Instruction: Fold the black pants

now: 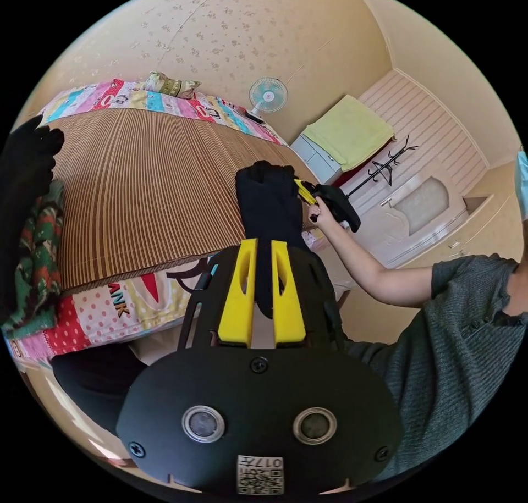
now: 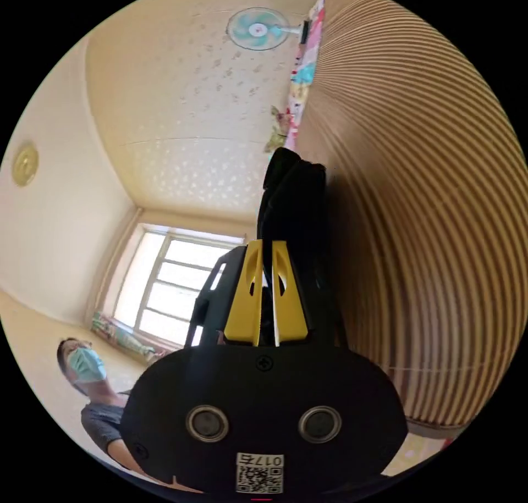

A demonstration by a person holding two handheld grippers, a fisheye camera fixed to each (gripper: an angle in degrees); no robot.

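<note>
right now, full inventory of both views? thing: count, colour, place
black pants: 1, black, held up between both claws, above the mat's near edge
striped mat: 1, brown, covering the bed top
patterned sheet: 1, multicoloured, under the mat, showing at its edges
clothes pile: 1, black and green-red knit, at the bed's edge
cushion: 1, greenish patterned, far end of bed
fan: 1, pale teal, by the wall past the bed
towel: 1, yellow-green, over a white cabinet
coat stand: 1, black, beside the cabinet
window: 1, white frame, far wall
left claw: yellow jaws, shut on the pants
right claw: yellow jaws, shut on the pants
person's forearm: 1, grey sleeve
</note>
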